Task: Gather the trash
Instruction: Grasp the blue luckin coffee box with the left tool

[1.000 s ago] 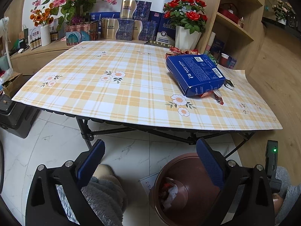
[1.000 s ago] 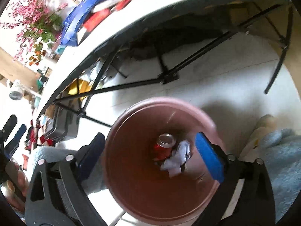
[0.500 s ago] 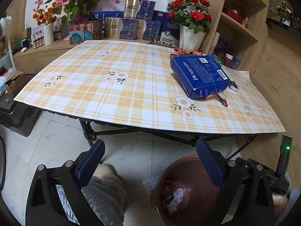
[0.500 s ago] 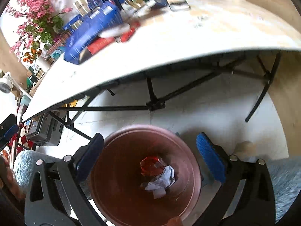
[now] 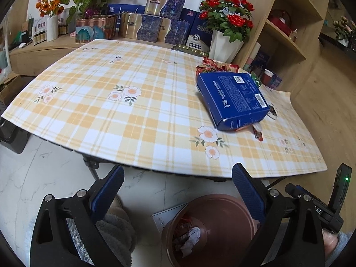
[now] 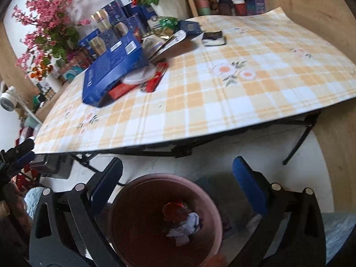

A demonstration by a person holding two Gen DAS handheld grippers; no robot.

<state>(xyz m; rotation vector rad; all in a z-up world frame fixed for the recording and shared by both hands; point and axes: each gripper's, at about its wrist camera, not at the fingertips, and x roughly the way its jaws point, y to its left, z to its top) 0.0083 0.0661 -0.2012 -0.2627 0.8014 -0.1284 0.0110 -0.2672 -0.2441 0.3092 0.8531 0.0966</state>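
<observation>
red roses in white vase (image 5: 224,44), pink blossoms (image 6: 44,26), wooden shelf (image 5: 287,33)

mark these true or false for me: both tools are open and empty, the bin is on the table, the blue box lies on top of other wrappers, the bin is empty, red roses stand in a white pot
1. Both the left tool and right tool are open and empty. True.
2. The bin stands on the table. False: it stands on the floor, below the table edge.
3. The blue box lies on other wrappers. True.
4. The bin is empty. False: it holds a red can and crumpled paper.
5. Red roses stand in a white pot. True.
</observation>
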